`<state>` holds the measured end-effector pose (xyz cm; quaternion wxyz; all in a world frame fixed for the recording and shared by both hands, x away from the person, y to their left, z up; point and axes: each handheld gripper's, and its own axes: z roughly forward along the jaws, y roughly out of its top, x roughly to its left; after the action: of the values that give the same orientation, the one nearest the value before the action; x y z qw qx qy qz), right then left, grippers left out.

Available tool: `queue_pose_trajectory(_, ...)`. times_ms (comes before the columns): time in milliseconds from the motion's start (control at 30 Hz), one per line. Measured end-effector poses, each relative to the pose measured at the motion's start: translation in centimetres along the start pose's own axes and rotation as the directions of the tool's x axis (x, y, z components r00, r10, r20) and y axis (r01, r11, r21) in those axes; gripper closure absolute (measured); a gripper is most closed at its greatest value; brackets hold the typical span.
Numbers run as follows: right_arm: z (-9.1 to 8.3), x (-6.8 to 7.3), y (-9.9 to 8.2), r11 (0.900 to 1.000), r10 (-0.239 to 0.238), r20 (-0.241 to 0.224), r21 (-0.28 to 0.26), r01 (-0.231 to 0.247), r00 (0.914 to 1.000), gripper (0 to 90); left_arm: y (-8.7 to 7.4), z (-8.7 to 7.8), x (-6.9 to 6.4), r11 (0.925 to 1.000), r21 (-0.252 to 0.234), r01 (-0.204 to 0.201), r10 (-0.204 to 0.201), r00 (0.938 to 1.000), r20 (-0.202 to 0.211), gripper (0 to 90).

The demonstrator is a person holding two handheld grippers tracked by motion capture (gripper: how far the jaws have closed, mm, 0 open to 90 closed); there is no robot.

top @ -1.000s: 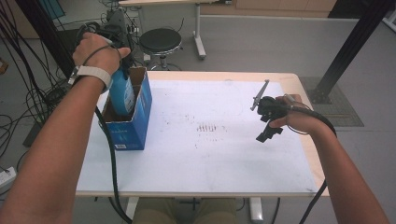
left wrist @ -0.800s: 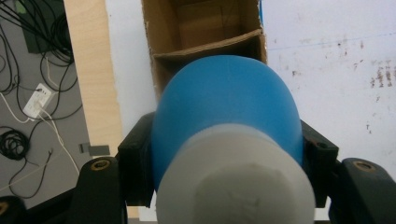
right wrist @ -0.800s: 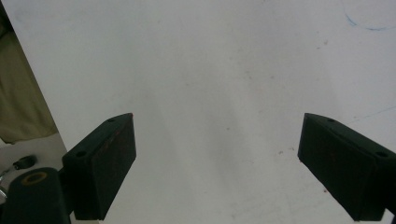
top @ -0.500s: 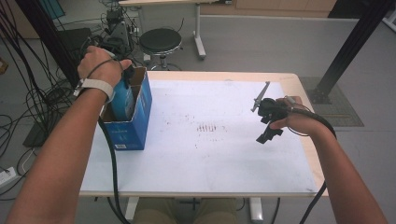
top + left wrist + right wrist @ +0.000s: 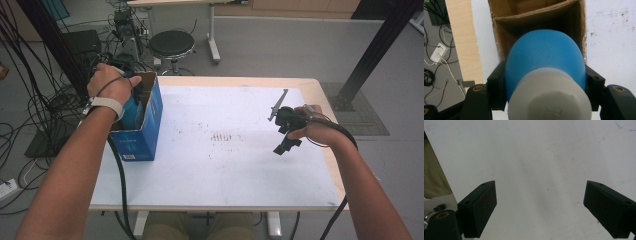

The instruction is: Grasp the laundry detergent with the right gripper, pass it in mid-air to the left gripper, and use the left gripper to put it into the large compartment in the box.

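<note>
Left tongs (image 5: 544,82) gripping blue bottle (image 5: 545,55) inside box (image 5: 499,32), walls close

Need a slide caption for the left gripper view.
Left gripper shut on a blue bottle, white cap nearest, above an open cardboard box.

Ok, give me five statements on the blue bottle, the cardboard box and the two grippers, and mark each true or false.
1. The left gripper is shut on the blue plastic bottle with a white cap. True.
2. The bottle is over the open top of the blue-sided cardboard box. True.
3. The box stands at the table's right edge. False: it stands at the left edge of the white table.
4. The right gripper holds a second bottle. False: its fingers stand open with bare tabletop between them.
5. The right gripper is over the table's right side, apart from the box. True.
</note>
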<state>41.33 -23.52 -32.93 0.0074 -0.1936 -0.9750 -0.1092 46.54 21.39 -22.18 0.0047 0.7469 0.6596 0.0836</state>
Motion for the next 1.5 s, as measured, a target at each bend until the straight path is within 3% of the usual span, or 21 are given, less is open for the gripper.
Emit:
queue_pose_trajectory(600,0.7,-0.2,-0.2,1.0000,0.003,-0.010,-0.001,-0.003,0.9999,11.6,-0.5,2.7,-0.2,0.9999,0.008,-0.006,0.006,1.0000,0.006,37.3)
queue_pose_trajectory(1500,1.4,-0.4,-0.3,0.9999,0.012,-0.026,0.004,-0.011,0.9996,11.5,-0.8,4.9,0.0,0.9994,0.035,-0.007,0.006,0.9998,0.019,37.3)
